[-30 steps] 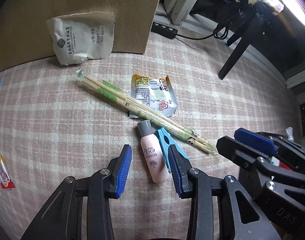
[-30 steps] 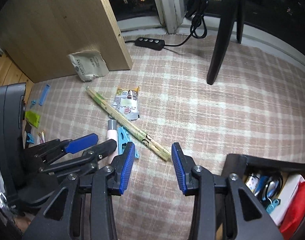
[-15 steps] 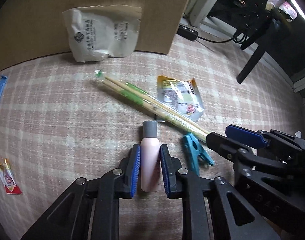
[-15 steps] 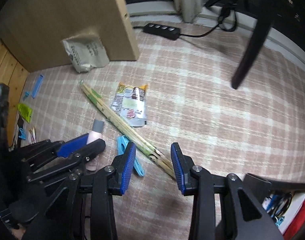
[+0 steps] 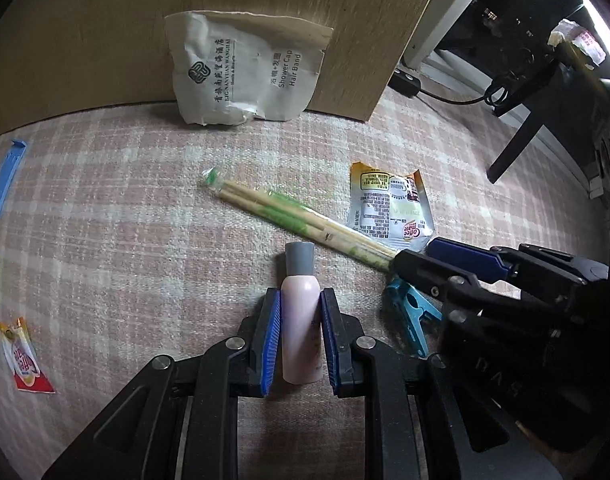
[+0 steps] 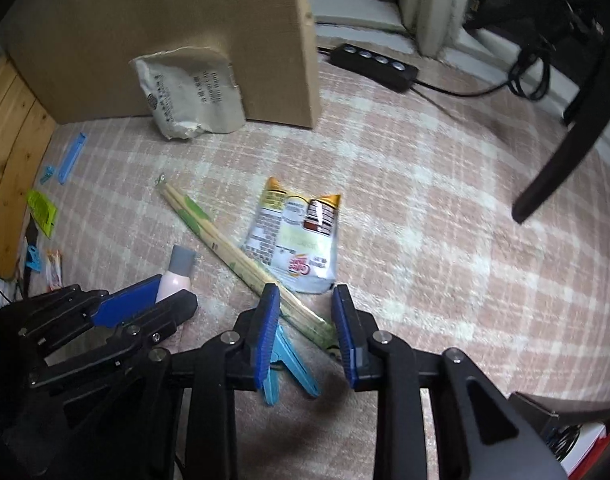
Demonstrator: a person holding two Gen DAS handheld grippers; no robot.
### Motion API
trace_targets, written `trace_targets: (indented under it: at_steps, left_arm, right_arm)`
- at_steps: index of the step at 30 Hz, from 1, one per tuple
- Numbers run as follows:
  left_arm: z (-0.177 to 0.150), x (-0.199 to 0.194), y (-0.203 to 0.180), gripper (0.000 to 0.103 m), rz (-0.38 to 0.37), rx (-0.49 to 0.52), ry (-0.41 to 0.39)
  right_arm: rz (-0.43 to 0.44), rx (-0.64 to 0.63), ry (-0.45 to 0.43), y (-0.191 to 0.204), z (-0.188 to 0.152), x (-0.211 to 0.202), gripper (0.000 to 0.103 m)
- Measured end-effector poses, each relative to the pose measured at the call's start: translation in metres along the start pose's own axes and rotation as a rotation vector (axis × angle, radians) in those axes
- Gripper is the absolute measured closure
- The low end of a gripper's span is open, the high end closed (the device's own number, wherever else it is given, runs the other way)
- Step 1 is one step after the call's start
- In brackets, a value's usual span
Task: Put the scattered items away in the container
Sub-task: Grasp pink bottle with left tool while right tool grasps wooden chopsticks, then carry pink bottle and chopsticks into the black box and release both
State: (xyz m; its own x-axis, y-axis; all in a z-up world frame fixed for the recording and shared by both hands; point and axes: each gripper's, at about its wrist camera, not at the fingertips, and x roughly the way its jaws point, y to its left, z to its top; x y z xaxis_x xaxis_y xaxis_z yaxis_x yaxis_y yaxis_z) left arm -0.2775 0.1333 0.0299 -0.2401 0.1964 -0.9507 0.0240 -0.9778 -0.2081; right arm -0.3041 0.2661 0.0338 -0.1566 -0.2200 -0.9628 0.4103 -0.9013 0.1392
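Observation:
A pink bottle (image 5: 300, 320) with a grey cap lies on the plaid cloth, and my left gripper (image 5: 300, 300) is shut on its body. A pair of wrapped chopsticks (image 6: 225, 248) runs diagonally, and its near end lies between the closing jaws of my right gripper (image 6: 305, 300). The pads do not visibly press on it. A blue clothespin (image 6: 289, 364) lies under that gripper. A coffee sachet (image 6: 301, 236) lies beside the chopsticks. A corner of the black container (image 6: 537, 408) shows at the lower right.
A shower cap packet (image 5: 245, 68) leans on an upright wooden board (image 5: 105, 40). A power strip (image 6: 373, 64) and a black stand leg (image 6: 557, 164) are at the back right. Blue clips (image 5: 5, 180), a green sachet (image 6: 43, 212) and a red sachet (image 5: 25, 360) lie to the left.
My left jaws closed on the pink bottle and have held it since. My right gripper moved forward over the chopsticks' near end and its jaws narrowed.

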Motion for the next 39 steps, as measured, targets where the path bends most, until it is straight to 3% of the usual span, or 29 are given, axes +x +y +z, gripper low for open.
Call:
trace_targets:
  at_steps: [9,17,23,27,30,39]
  left_arm:
    - [-0.005,-0.007,0.016,0.084,0.032,-0.032,-0.022]
    - [-0.014,-0.015,0.043,0.084,0.014,-0.091,-0.021]
    - [-0.023,-0.02,0.049,0.084,0.014,-0.096,-0.026]
    - [-0.026,-0.028,0.053,0.084,-0.006,-0.105,-0.034]
    - [-0.028,-0.035,0.052,0.084,-0.01,-0.094,-0.049]
    - [-0.035,-0.058,0.044,0.084,-0.036,-0.081,-0.067]
  right_arm:
    - [-0.004,-0.068,0.015,0.011,-0.005,-0.001,0.076]
    - [-0.104,-0.218,0.001,0.045,-0.001,0.004,0.075]
    - [-0.105,-0.181,0.011,0.05,0.007,0.003,0.089]
    - [-0.004,-0.042,0.004,0.034,0.008,-0.005,0.097]
    - [0.06,0.043,-0.003,0.02,0.008,-0.014,0.098]
    - [0.105,0.133,-0.051,0.003,-0.005,-0.045,0.098]
